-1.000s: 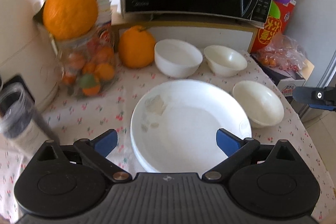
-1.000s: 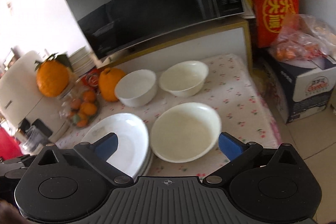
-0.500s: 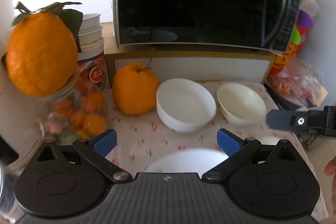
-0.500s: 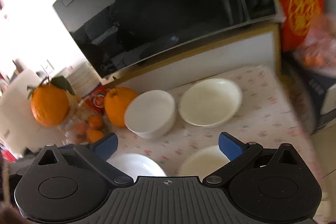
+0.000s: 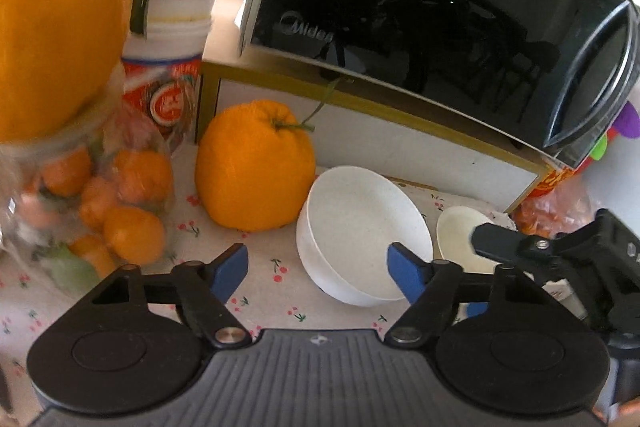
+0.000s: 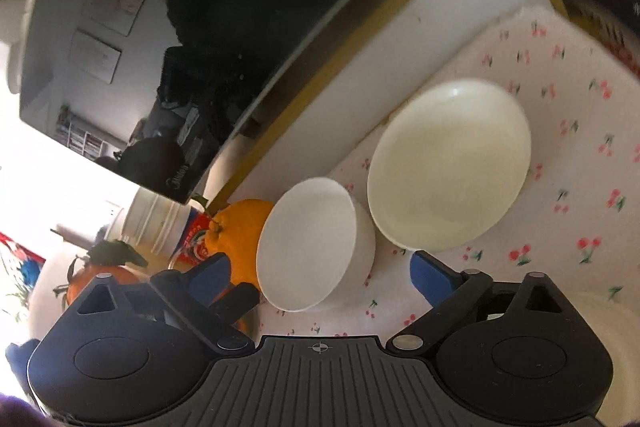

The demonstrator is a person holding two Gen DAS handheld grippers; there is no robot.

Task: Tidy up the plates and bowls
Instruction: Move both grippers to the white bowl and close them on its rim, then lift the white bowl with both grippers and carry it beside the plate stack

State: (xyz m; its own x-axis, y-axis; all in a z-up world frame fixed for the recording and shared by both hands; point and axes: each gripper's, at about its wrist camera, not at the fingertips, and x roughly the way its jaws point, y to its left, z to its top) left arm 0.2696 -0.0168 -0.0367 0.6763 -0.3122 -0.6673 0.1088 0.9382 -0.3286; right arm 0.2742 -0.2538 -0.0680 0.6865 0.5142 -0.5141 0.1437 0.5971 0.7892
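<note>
Two white round bowls sit centre frame: the deep white bowl (image 5: 362, 235) beside a large orange citrus fruit (image 5: 254, 165), the shallower cream bowl (image 6: 448, 163) half hidden in the left view by the right gripper (image 6: 320, 269). Both the right and the left gripper (image 5: 318, 267) have fingers apart and closing, pressing nothing; the deep bowl's rim lies between the left gripper's. Blurred fruit fills the left view's upper left.

The left wrist view rides behind its own tool (image 5: 318, 269) and looks forward and downward across the table (image 5: 276, 291), close in, toward the microwave (image 5: 440, 15) at the back. The large orange (image 5: 254, 167) sits ahead, the deep white bowl (image 5: 364, 235) close by.

The right wrist view looks down over its tool (image 6: 320, 277) from further right, rolled so the table (image 6: 560, 211) slopes (the microwave (image 6: 200, 47) edge runs diagonally).

Both views share the deep white bowl (image 6: 316, 247), the cream bowl (image 5: 456, 231) (image 6: 448, 167), the orange (image 6: 236, 227) and the microwave front.
</note>
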